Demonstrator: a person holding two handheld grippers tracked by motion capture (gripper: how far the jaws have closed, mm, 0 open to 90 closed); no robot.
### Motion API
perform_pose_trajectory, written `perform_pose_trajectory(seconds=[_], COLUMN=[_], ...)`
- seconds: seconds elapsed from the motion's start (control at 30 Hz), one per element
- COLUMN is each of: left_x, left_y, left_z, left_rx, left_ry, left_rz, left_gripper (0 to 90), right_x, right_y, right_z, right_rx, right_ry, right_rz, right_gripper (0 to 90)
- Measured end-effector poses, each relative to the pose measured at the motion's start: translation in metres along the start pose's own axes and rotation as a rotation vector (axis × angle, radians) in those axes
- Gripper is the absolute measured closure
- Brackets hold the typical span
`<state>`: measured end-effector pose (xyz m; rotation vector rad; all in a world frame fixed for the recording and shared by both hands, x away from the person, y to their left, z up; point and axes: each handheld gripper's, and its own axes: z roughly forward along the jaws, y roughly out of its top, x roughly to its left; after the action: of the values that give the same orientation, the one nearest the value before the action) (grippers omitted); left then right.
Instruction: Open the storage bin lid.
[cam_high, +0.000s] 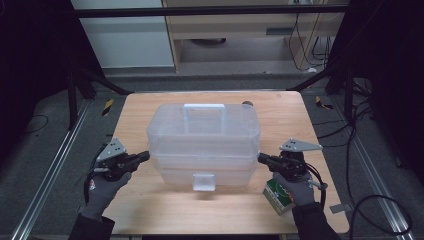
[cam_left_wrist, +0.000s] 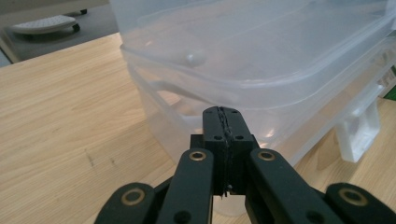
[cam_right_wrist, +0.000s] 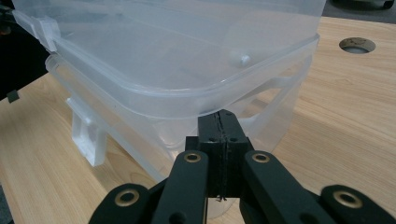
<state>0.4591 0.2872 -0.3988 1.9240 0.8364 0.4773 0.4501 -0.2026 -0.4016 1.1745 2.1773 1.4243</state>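
Translucent plastic box (cam_high: 204, 145) long axis left-right, latch toward person; both tools together, empty.

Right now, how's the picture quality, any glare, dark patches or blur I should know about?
High view: dim around the edges, the table lit, a bright patch on the clear box's front latch. Left gripper view: sharp on the left gripper, soft glints on the clear box, the background blurred. Right gripper view: crisp jaws on the right gripper, a small highlight on the lid, dark at the left edge.

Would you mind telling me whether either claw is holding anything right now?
Nothing is held. The left claw and right claw are both shut empty, their tips at opposite ends of the clear plastic box.
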Motion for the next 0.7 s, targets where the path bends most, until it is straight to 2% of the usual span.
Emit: perform_pose_trajectory(seconds=[0.37,0.7], left_x=[-0.004,-0.003], left_y=[0.005,0.019], left_z=[0.001,-0.003], left_rx=[-0.037,-0.089], left_ry=[-0.006,0.013], left_rz=[0.008,-0.004], left_gripper=[89.2,88.7], right_x=[0.0,-0.002], right_y=[0.004,0.022], right_z=[-0.001,0.0], right_rx=[-0.026,-0.051], right_ry=[-0.004,-0.004], right_rz=[0.008,-0.005], right_gripper=[90.0,90.0])
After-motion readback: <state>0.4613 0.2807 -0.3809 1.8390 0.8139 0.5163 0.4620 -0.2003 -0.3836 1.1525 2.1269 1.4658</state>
